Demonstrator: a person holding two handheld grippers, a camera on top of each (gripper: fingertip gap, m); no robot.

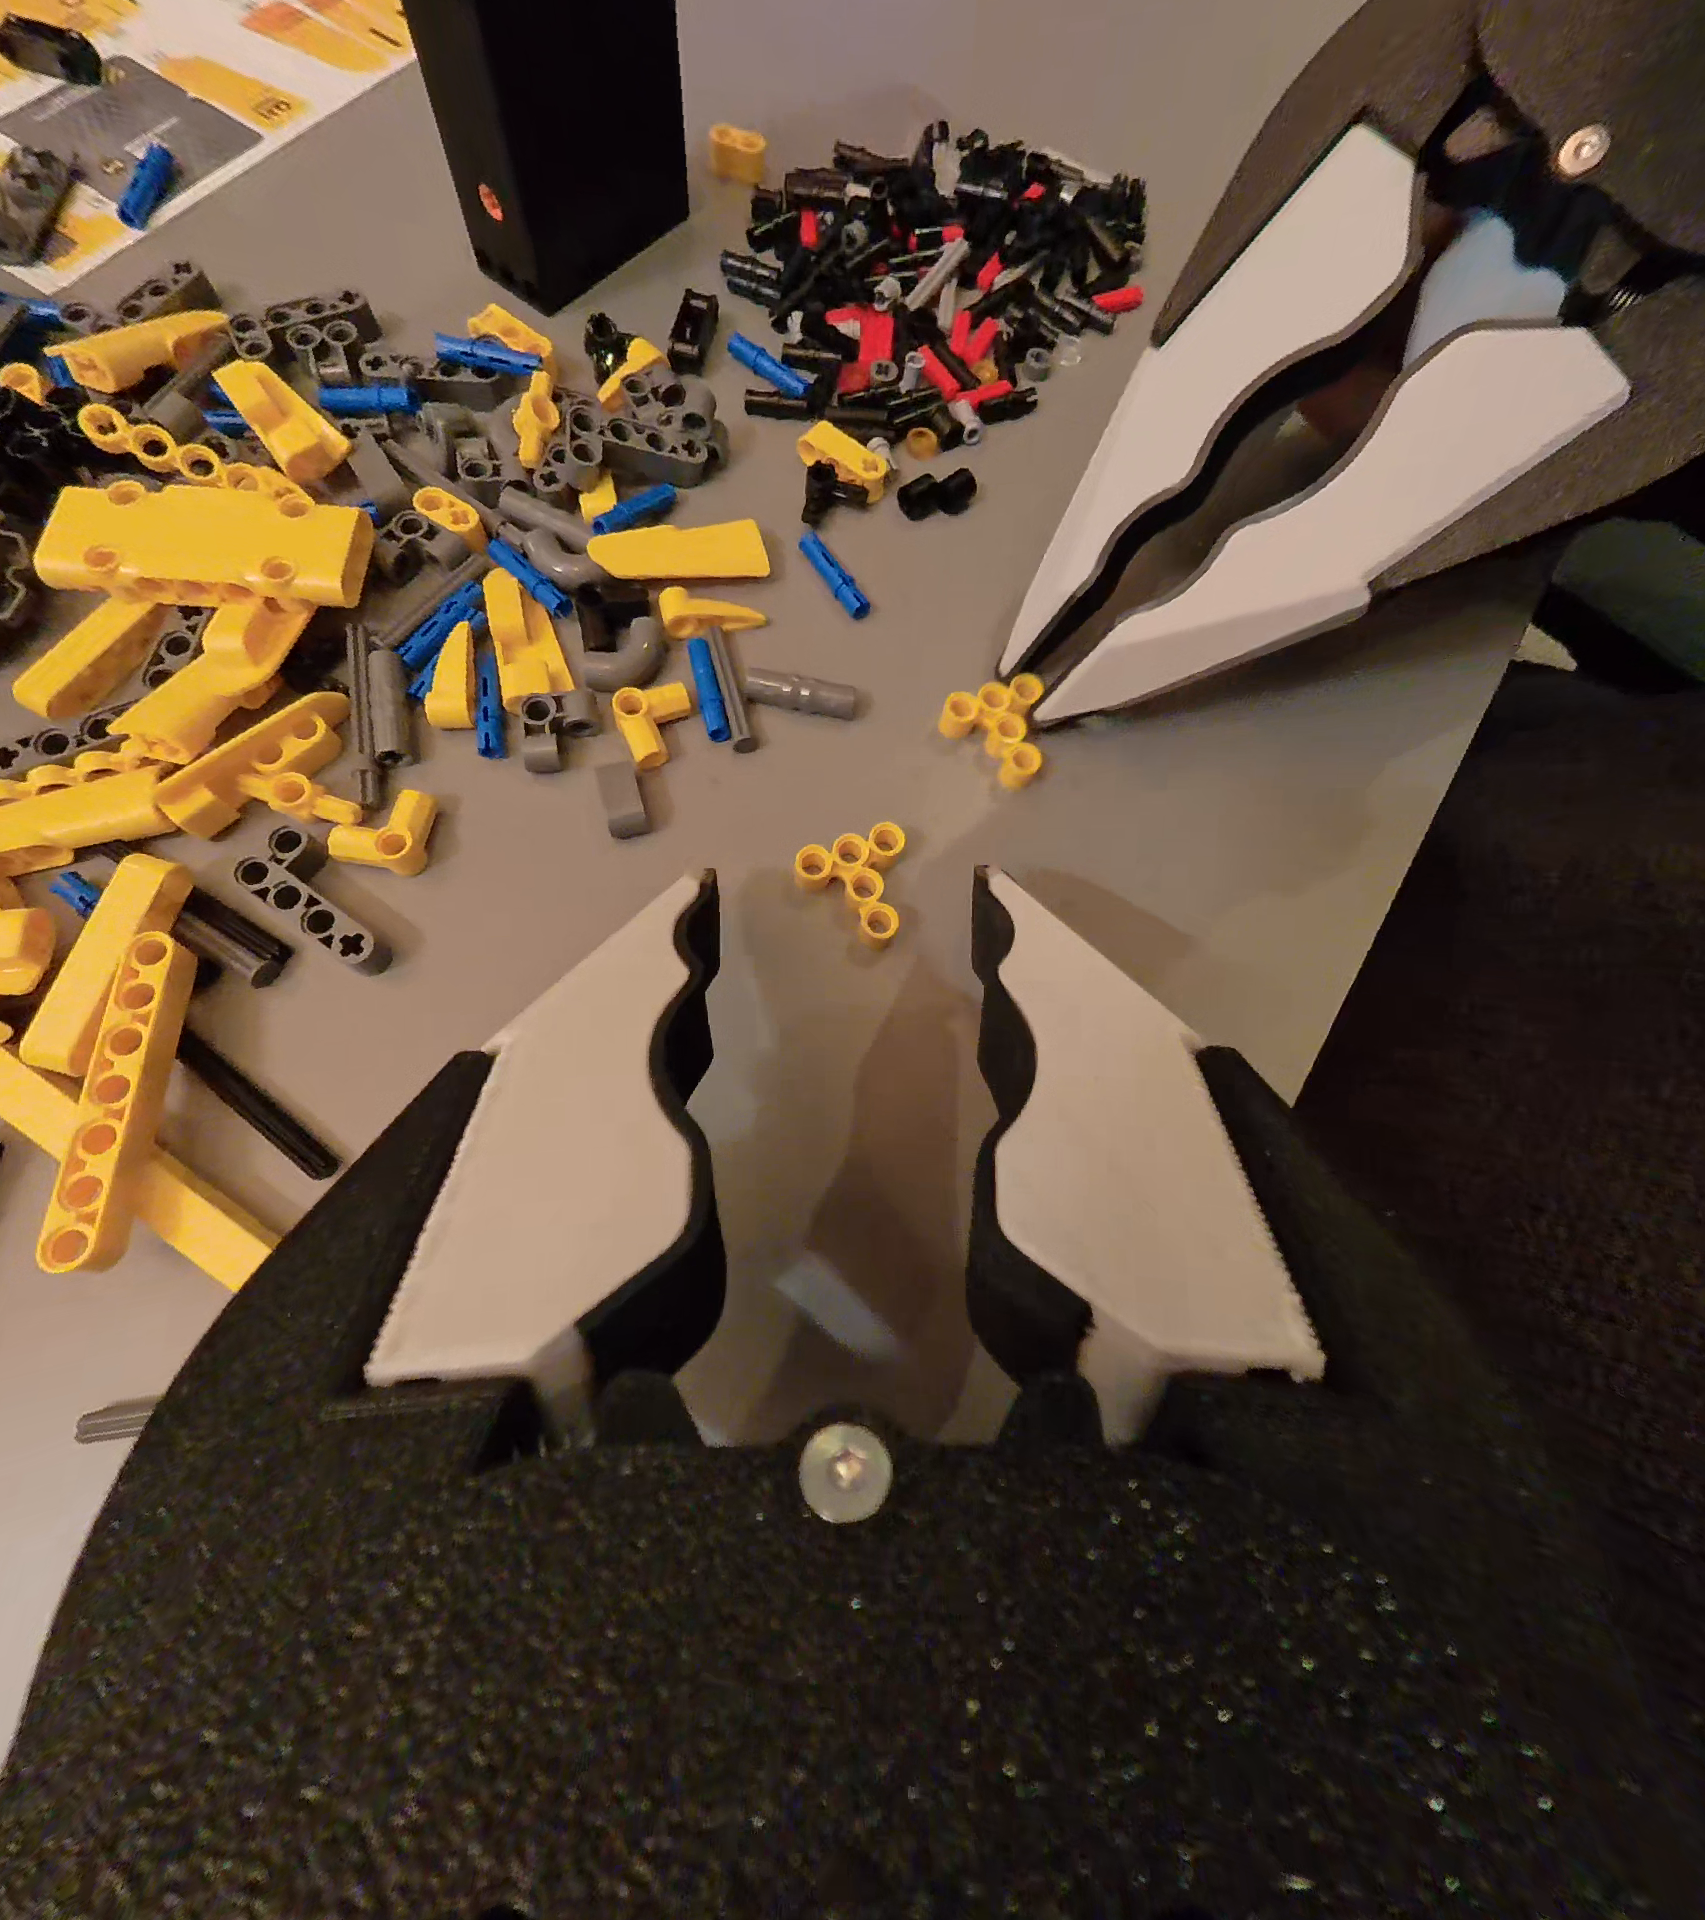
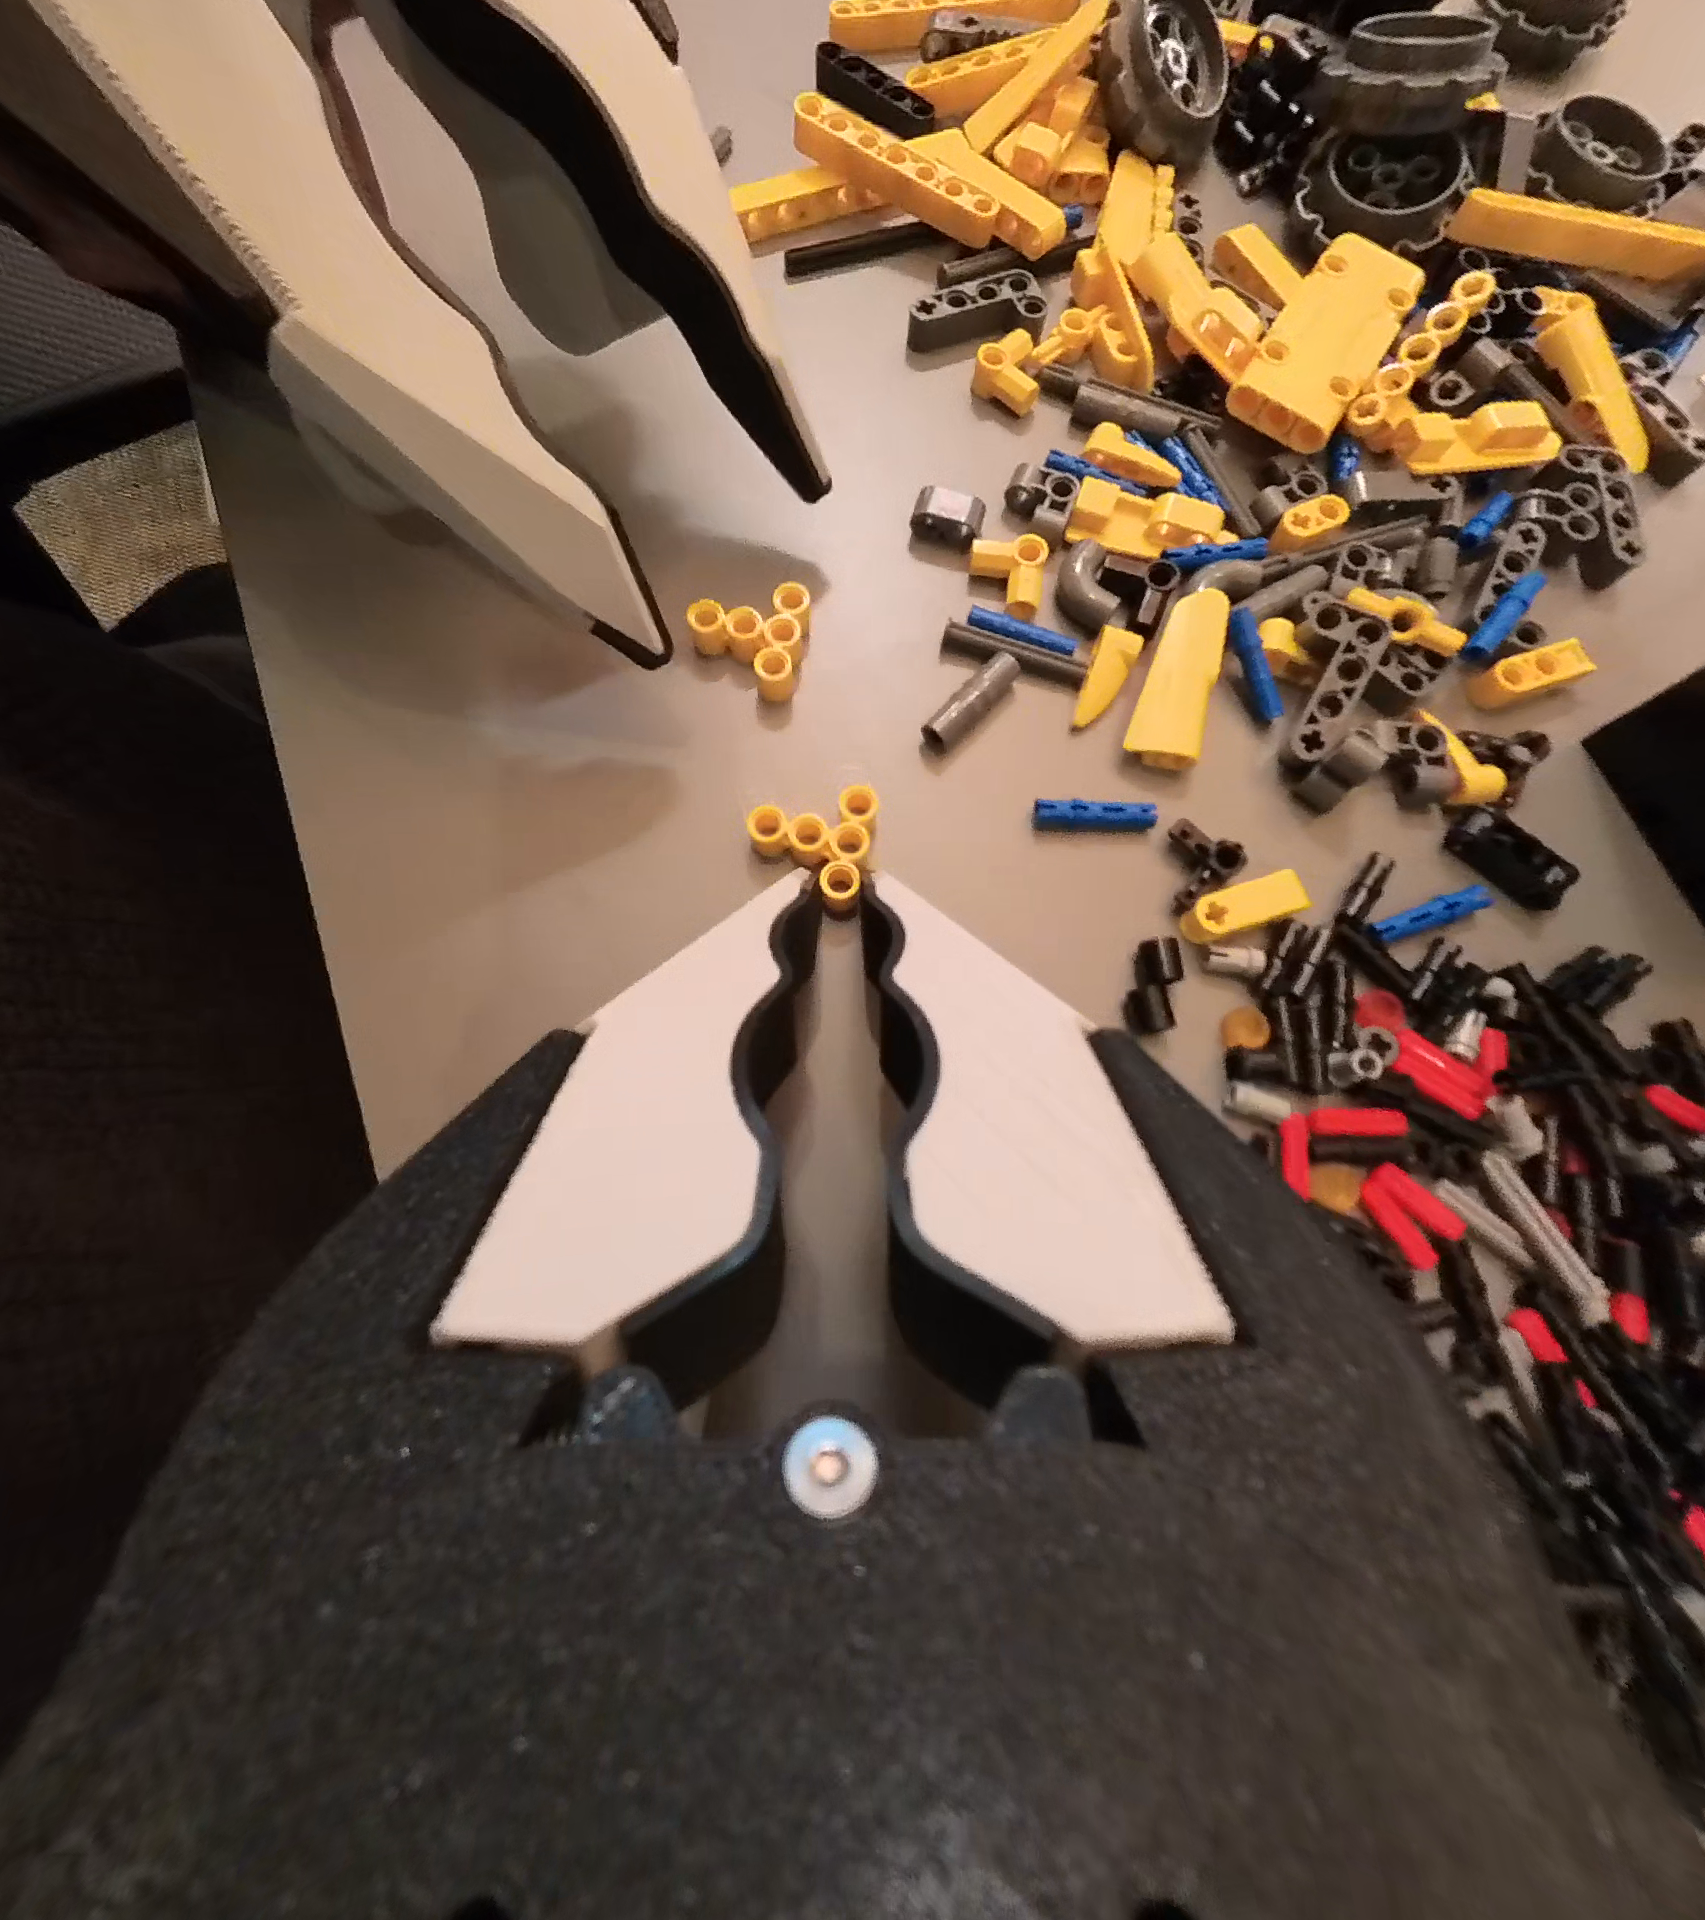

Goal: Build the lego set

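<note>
Hovering low over the grey counter (image 1: 1191,852), the left gripper (image 1: 845,883) is holding its jaws wide apart around a small yellow T-shaped piece (image 1: 853,878) with round holes, which is lying flat just beyond the fingertips, touching neither. To the right, the right gripper (image 2: 840,883) is pressing its jaws together on one end of a second yellow T-shaped piece (image 2: 817,836); whether that piece is resting on the counter or lifted slightly is hard to tell. Both pieces are sitting near the counter's right edge, close to each other but apart. Spreading over the left side is a loose heap of yellow, grey and blue building parts (image 1: 256,582), with dark toothed wheels (image 2: 1388,177) at its far left side. Farther back, a pile of black, red and grey pins (image 1: 941,281) is lying beside a black box (image 1: 557,135), and printed sheets (image 1: 204,94) are showing in the far left corner.
</note>
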